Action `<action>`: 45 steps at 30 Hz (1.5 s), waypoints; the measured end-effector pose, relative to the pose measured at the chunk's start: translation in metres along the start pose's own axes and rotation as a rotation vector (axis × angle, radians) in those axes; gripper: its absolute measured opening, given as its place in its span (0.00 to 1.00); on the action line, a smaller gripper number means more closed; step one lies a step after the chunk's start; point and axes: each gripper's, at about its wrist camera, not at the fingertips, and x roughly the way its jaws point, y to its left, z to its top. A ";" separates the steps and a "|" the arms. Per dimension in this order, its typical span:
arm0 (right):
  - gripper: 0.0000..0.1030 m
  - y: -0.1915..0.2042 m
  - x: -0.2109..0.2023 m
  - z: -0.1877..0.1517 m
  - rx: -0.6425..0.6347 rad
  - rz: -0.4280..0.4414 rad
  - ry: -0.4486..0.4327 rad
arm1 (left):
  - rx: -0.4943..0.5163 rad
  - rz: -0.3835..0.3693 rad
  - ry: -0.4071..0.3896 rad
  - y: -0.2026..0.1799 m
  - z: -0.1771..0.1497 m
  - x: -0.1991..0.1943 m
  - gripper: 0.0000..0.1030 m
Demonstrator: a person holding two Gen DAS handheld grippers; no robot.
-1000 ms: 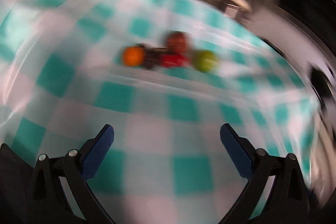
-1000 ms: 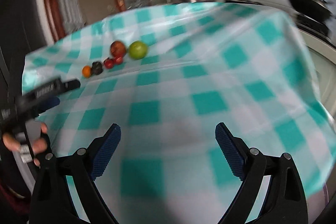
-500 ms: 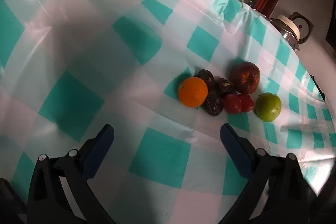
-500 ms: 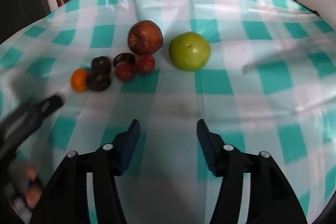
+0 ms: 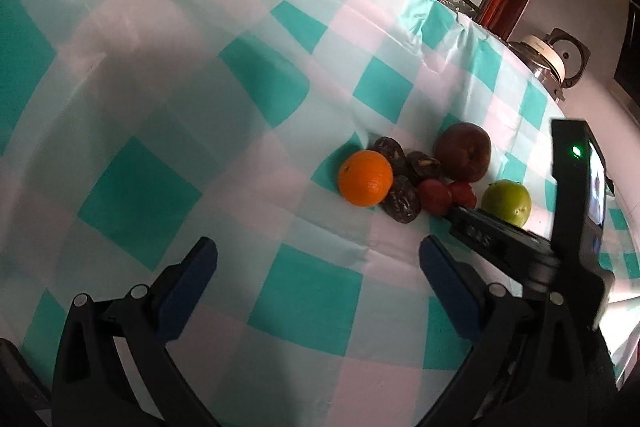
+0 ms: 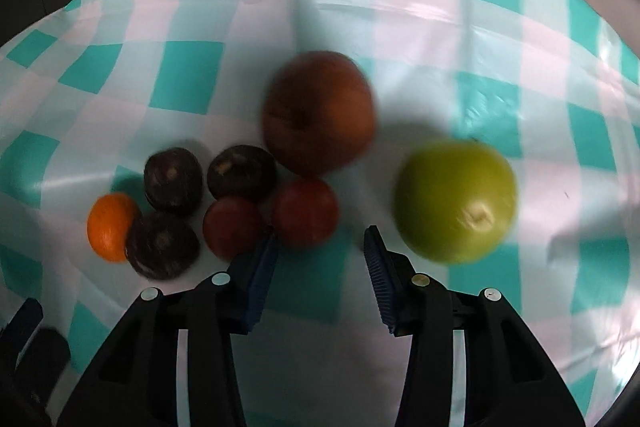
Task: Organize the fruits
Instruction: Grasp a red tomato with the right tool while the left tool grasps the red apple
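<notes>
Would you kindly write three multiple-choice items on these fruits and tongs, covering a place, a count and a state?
1. Where does the green apple lie?
A. right end of the cluster
B. between the dark fruits
C. behind the orange

2. How many dark wrinkled fruits are there?
A. one
B. three
C. five

3. What state are the right tongs in?
A. shut on an apple
B. open, holding nothing
C. shut on the orange

Answers: 1 A, it sits apart, right of the red-brown apple. 2 B, three lie beside the orange. 3 B, the pads stand apart with only tablecloth between.
</notes>
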 end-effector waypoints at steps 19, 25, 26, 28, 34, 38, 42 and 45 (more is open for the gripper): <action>0.33 -0.076 -0.093 -0.098 0.289 0.131 -0.136 | 0.071 -0.024 -0.022 -0.013 -0.005 -0.003 0.98; 0.33 -0.119 -0.120 -0.131 0.502 0.167 -0.242 | 0.146 -0.042 -0.023 -0.025 -0.012 -0.008 0.98; 0.33 -0.123 -0.122 -0.132 0.522 0.176 -0.248 | 0.168 -0.055 -0.020 -0.029 -0.014 -0.009 0.98; 0.33 -0.127 -0.121 -0.133 0.542 0.201 -0.260 | 0.216 -0.097 -0.006 -0.038 -0.019 -0.011 0.98; 0.33 -0.126 -0.124 -0.133 0.543 0.211 -0.273 | 0.325 -0.147 0.054 -0.074 -0.028 -0.001 0.98; 0.33 -0.127 -0.124 -0.134 0.546 0.217 -0.272 | 0.322 -0.112 0.098 -0.095 -0.021 0.024 0.98; 0.33 -0.127 -0.124 -0.135 0.552 0.218 -0.270 | 0.292 -0.067 0.126 -0.107 -0.010 0.047 0.98; 0.33 -0.127 -0.124 -0.134 0.551 0.219 -0.267 | 0.261 -0.040 0.139 -0.111 -0.001 0.063 0.98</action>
